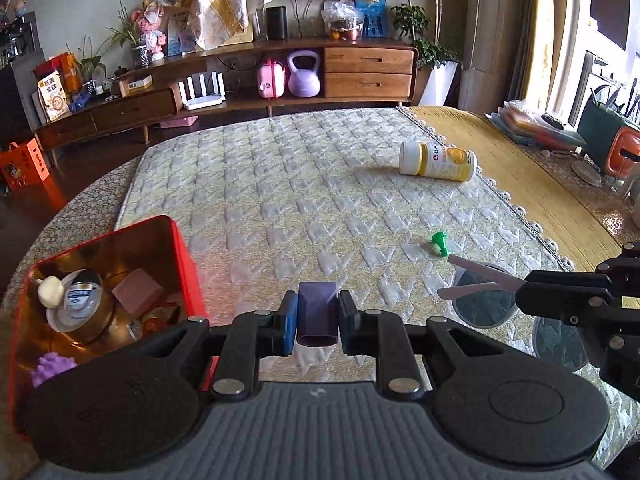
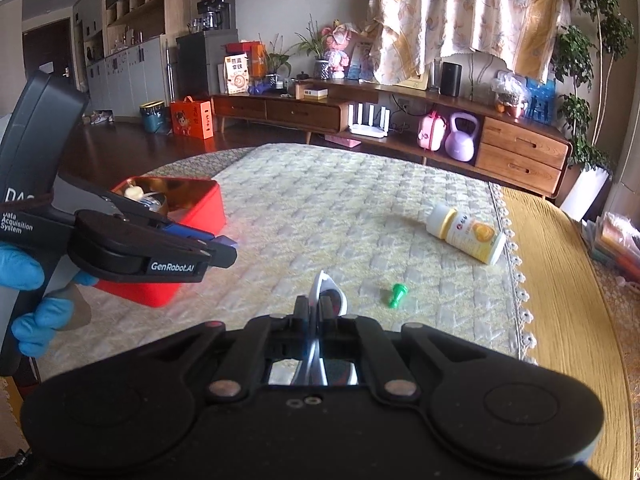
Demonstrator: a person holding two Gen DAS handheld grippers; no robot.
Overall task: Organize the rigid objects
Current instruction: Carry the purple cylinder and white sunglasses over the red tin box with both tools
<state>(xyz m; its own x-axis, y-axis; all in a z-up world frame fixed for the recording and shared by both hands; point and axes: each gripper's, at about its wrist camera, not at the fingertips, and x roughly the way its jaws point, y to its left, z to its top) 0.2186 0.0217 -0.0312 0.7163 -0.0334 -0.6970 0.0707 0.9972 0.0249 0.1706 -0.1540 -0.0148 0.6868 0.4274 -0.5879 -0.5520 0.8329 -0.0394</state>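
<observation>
At 12 o'clock we see a wooden TV console (image 1: 280, 60), holding a lilac kettlebell (image 1: 304, 74), pink case (image 1: 271, 79), white router (image 1: 202, 92). Potted tree (image 2: 592, 92) at 2 o'clock, orange gift box (image 2: 191, 118) at 10, floral curtain (image 2: 460, 16) overhead.

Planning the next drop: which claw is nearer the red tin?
Left. The left claw, shut on a purple block, sits just beside the red tin. The right claw, gripping sunglasses, is farther off on the opposite side.
</observation>
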